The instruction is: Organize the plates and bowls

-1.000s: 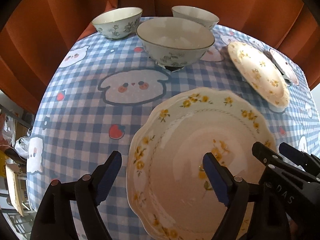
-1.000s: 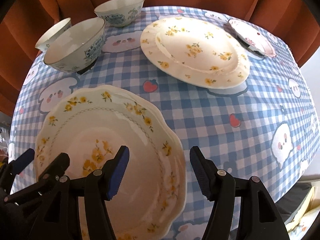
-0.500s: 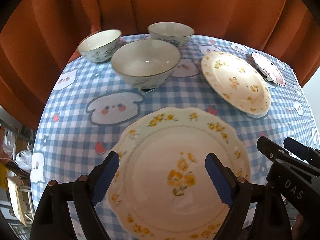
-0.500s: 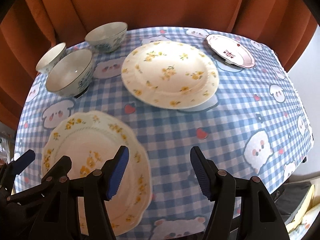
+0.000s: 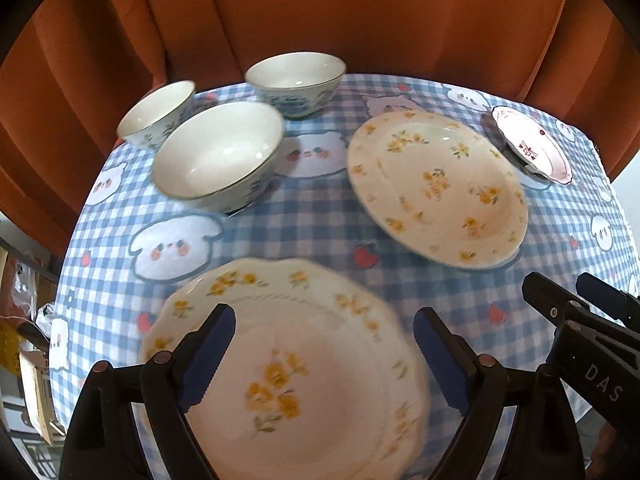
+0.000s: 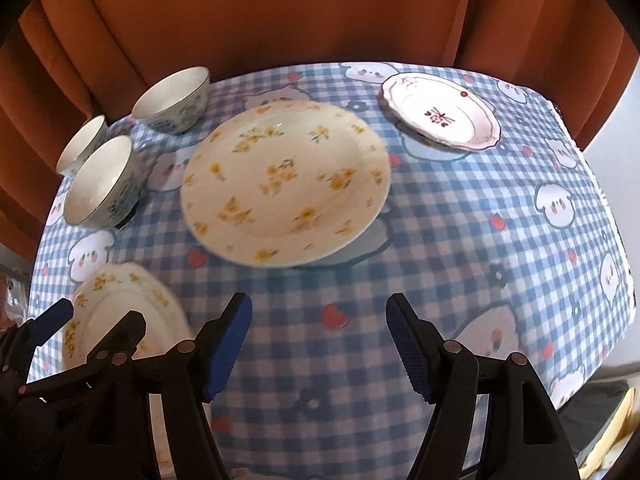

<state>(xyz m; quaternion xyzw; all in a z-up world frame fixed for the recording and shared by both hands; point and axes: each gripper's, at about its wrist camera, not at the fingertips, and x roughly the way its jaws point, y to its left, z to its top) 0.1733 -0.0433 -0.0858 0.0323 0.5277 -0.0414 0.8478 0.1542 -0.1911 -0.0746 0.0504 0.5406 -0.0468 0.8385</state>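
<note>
crockery here is stiff, glazed, slippery and breakable; the near plate (image 5: 288,364) lies flat on the worktop (image 5: 320,224) beneath the left gripper (image 5: 324,356), best pinched at its rim. both jaws stand open and empty, having just been widening; right gripper (image 6: 318,344).

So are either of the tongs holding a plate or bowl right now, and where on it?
Nothing is held. The left tongs hang open above the scalloped plate, pads clear of it; the right tongs are open over bare tablecloth.

Glossy glazed ceramic: the scalloped floral plate (image 5: 304,364), the round floral plate (image 6: 286,184) and 3 bowls (image 5: 218,156). Matt woven checked tablecloth (image 6: 460,240). Ribbed blue pads (image 6: 408,344) on matt black plastic.
</note>
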